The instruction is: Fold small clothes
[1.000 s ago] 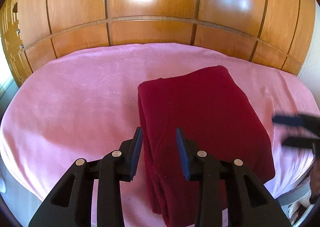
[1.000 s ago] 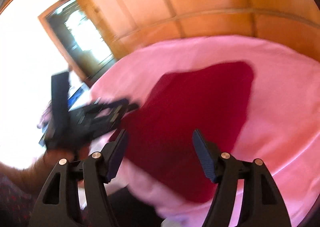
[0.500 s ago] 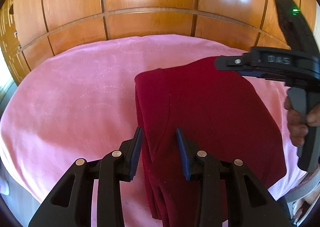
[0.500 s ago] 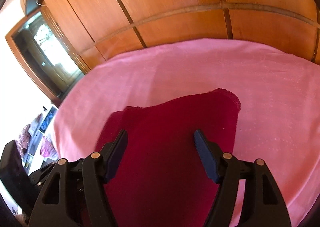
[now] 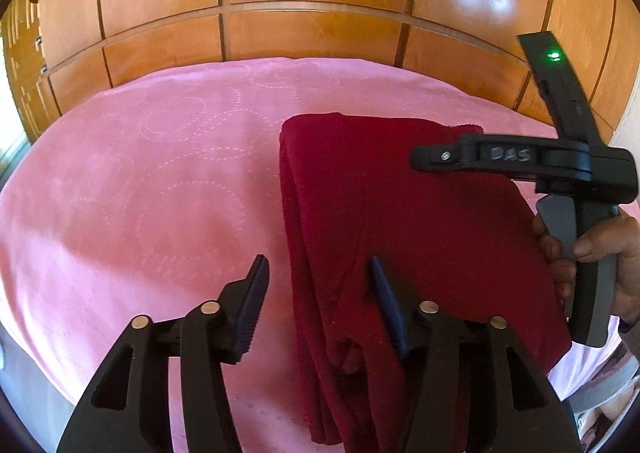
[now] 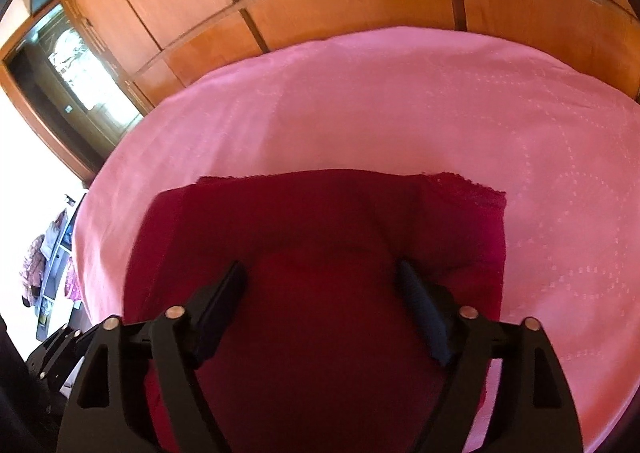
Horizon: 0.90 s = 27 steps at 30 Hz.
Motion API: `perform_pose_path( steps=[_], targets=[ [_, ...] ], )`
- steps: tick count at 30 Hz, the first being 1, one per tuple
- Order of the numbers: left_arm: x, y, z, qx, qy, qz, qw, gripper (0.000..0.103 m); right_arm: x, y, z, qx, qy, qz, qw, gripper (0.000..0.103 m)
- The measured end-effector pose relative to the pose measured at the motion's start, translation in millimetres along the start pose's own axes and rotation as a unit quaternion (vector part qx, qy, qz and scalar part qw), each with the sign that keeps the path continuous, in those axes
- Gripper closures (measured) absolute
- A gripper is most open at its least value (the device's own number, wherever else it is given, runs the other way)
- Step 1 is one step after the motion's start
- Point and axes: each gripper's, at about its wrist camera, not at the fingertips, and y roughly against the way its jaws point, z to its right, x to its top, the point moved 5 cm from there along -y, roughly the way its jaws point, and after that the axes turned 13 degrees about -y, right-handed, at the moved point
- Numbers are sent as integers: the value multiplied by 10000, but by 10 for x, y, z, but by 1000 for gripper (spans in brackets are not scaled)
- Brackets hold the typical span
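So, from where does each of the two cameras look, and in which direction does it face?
Left wrist: sits on the left tool, looks down at the folded dark red garment on the pink patterned bedspread; shows the right hand.
Right wrist: sits on the right tool, looks down over the garment; no hand shows.
Shared: garment, bedspread, brown wooden wardrobe.

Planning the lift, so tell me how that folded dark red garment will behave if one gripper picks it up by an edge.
The dark red garment is soft cloth in stacked layers, so it would probably droop and unfold if lifted by one edge. It looks light, and its fuzzy surface should grip rather than slip. Pushed across the pink bedspread, it would likely bunch up.
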Motion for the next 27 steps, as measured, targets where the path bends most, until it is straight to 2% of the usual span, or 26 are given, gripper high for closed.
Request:
perform_pose_path(
  steps=[3, 6, 9, 12, 15, 19, 22, 23, 25, 27],
  targets=[
    [-12, 6, -12, -70, 29, 16, 10000, 48, 14, 153, 2, 158, -140, 160, 9996, 10],
    [-33, 7, -23, -93, 58, 39, 9999, 48, -2, 302, 57, 260, -336, 300, 9986, 8],
    [-63, 12, -58, -131, 171, 32, 9998, 38, -87, 478, 160, 445, -570, 372, 9967, 7],
    [-133, -42, -162, -658, 676, -27, 9955, 37, -206, 621, 310, 650, -889, 358, 9933, 6],
    [-190, -101, -262, -1210, 1171, -83, 9857, 37, -345, 719, 527, 1032, -1427, 266, 9840, 6],
    [-219, -127, -283, -1470, 1336, -37, 9801, 37, -496, 738, 685, 1446, -1863, 125, 9717, 6],
    [-257, -157, -285, -1693, 1467, -5, 9746, 37, -585, 676, 702, 1681, -1980, -38, 9657, 14],
    [-271, -168, -296, -1788, 1552, 20, 9716, 38, -609, 640, 692, 1691, -1977, -105, 9655, 19],
    [-305, -193, -302, -2081, 1714, 65, 9629, 46, -616, 581, 656, 1718, -1935, -136, 9658, 23],
    [-294, -183, -290, -2330, 1735, 140, 9568, 59, -589, 531, 589, 1764, -1920, -204, 9652, 28]
  ],
)
